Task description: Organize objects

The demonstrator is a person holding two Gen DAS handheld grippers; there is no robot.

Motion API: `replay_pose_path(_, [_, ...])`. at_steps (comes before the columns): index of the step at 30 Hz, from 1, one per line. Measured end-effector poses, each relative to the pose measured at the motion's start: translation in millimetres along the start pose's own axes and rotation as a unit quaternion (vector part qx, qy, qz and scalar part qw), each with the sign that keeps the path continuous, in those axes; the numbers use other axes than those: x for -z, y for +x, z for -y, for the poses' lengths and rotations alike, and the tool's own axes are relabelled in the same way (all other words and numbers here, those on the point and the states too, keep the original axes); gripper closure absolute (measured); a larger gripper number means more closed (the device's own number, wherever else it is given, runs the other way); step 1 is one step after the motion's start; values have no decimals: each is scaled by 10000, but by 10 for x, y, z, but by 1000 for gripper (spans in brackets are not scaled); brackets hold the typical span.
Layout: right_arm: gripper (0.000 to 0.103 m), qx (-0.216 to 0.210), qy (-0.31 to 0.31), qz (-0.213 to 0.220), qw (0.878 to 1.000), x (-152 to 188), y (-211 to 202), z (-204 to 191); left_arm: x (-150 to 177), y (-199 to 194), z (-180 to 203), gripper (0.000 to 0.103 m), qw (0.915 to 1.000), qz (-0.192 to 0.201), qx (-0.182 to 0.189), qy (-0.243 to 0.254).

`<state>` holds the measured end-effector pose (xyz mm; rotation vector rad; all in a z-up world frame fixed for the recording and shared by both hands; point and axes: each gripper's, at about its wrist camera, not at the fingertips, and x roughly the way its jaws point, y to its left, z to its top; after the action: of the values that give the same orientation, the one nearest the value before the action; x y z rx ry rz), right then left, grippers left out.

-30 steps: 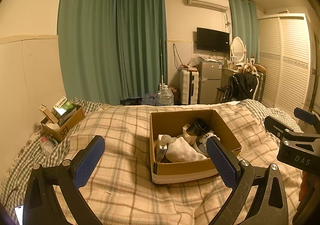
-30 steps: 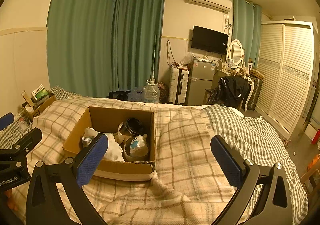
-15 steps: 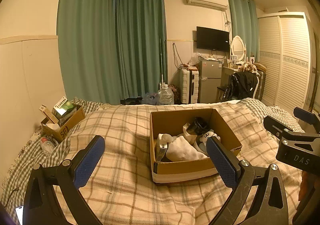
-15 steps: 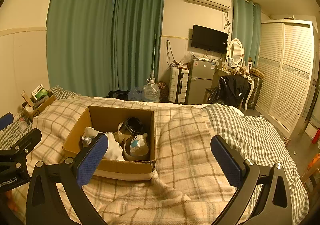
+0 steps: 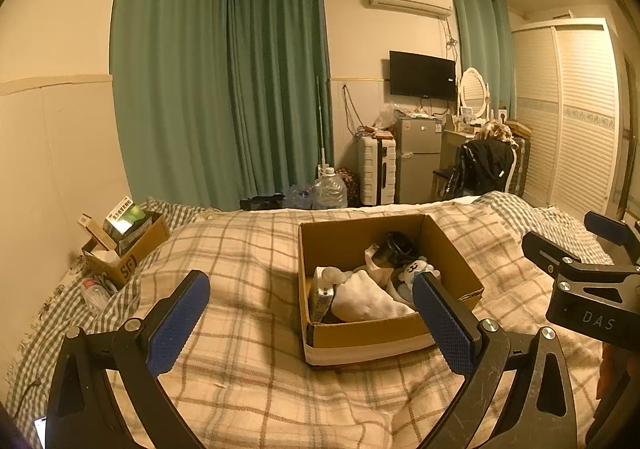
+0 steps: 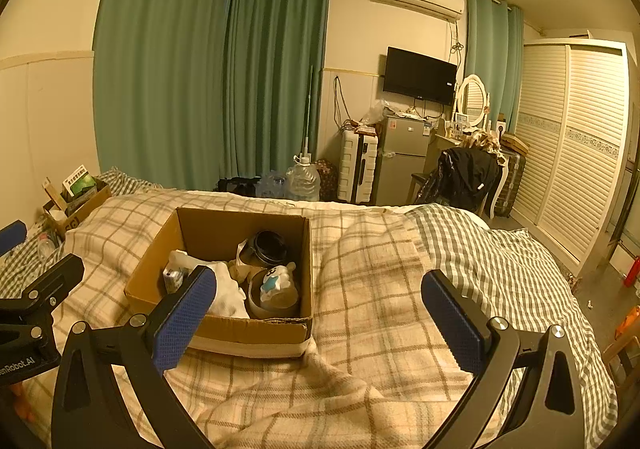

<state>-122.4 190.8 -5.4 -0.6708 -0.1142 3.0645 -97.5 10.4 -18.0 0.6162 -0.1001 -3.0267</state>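
Observation:
An open cardboard box (image 5: 360,333) sits on the plaid bed; it also shows in the right wrist view (image 6: 152,269). Inside lie a white cloth (image 5: 364,301), a small carton (image 5: 322,295), a dark round jar (image 6: 270,247) and a white plush toy (image 6: 276,279) in a bowl. My left gripper (image 5: 310,319) is open and empty, held above the blanket in front of the box. My right gripper (image 6: 320,315) is open and empty, in front of the box and to its right.
A smaller cardboard box (image 5: 128,249) with packets stands at the bed's left edge, a plastic bottle (image 5: 94,293) beside it. The blanket bunches into a hump (image 6: 372,249) right of the box. Beyond the bed are a water jug (image 5: 330,191), suitcase, fridge and chair.

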Motion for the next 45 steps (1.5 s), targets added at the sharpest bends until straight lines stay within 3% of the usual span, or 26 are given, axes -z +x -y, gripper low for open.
replay_pose_path(45, [0,-3,-9,-78,10000,72,42,16,5,-19,-21,0,10000,-27,0,-70])
